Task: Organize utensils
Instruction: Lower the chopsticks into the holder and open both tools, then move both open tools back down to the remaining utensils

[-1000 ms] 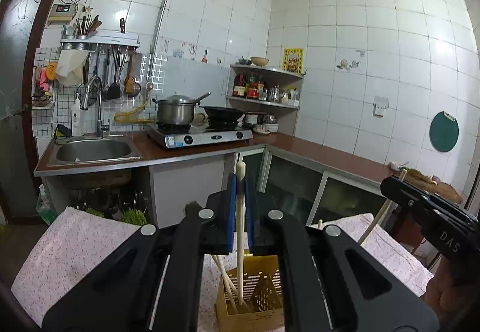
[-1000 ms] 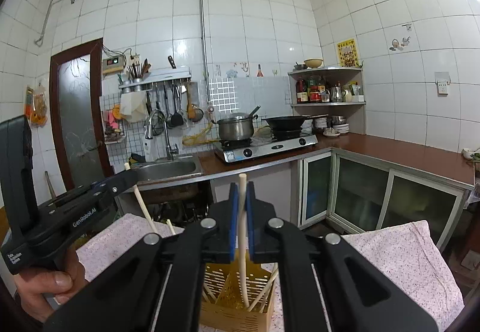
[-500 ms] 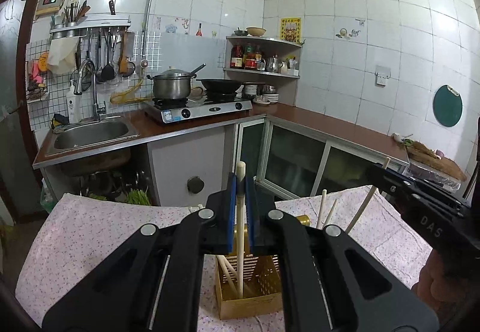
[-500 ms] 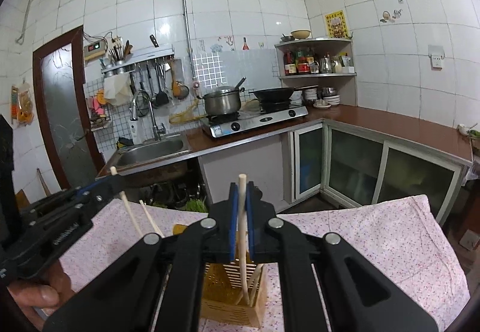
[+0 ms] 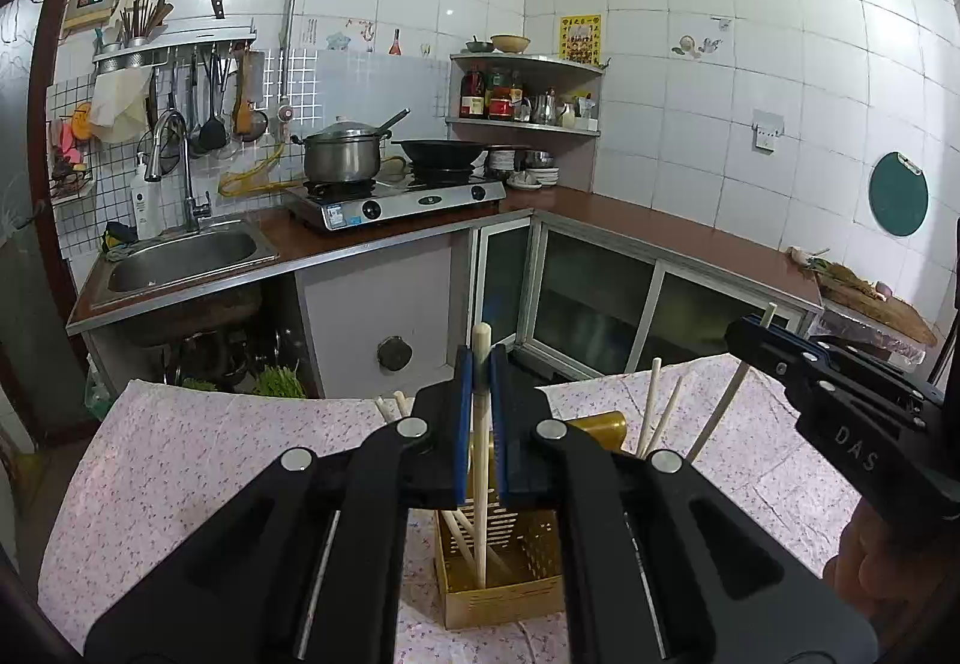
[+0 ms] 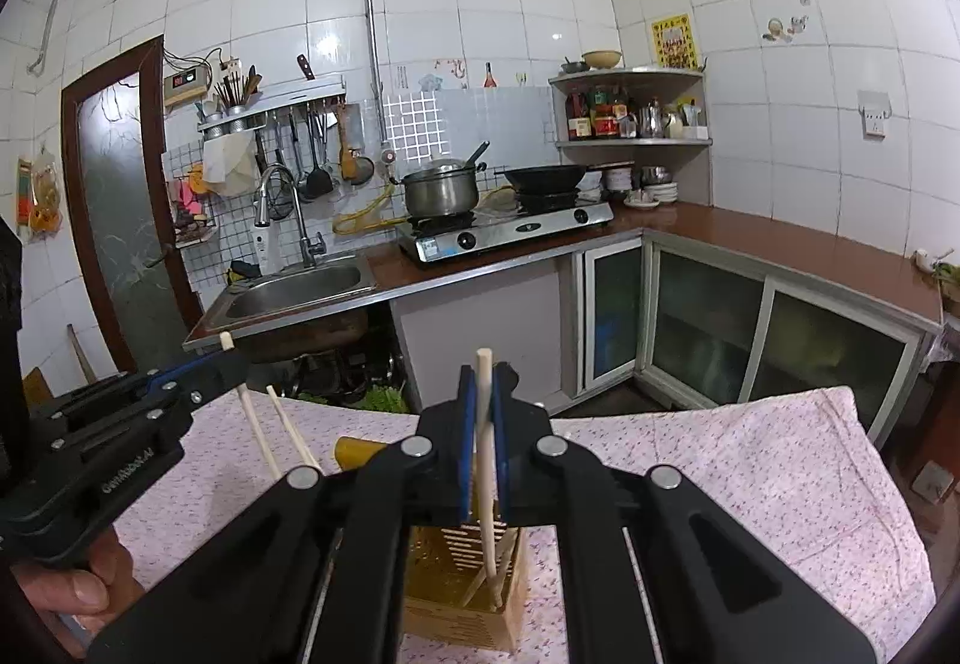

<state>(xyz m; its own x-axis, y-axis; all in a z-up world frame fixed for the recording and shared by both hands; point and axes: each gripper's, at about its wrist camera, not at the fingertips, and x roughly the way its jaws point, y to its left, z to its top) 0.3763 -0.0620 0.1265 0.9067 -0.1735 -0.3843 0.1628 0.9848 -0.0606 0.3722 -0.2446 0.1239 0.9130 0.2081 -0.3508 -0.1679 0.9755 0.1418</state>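
Over the floral-cloth table (image 5: pixel 198 442), the left gripper (image 5: pixel 480 364) is clamped on 1 pale wooden chopstick (image 5: pixel 480 484), tip inside the slotted yellow plastic utensil holder (image 5: pixel 510 592); the right gripper (image 6: pixel 483 385) likewise grasps a second pale chopstick (image 6: pixel 487 514); several chopsticks are already binned; release of both remains, in my judgement.

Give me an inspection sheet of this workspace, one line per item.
Surface: pink floral tablecloth.
Job's things: yellow slotted holder with loose chopsticks; one chopstick per claw, tips down inside it.
Clutter: yellow cylinder behind the holder.
Grippers: left claw and right claw each shut on a chopstick.
Cables: nothing seen on the table.
Surroundings: sink, stove with pot and wok.
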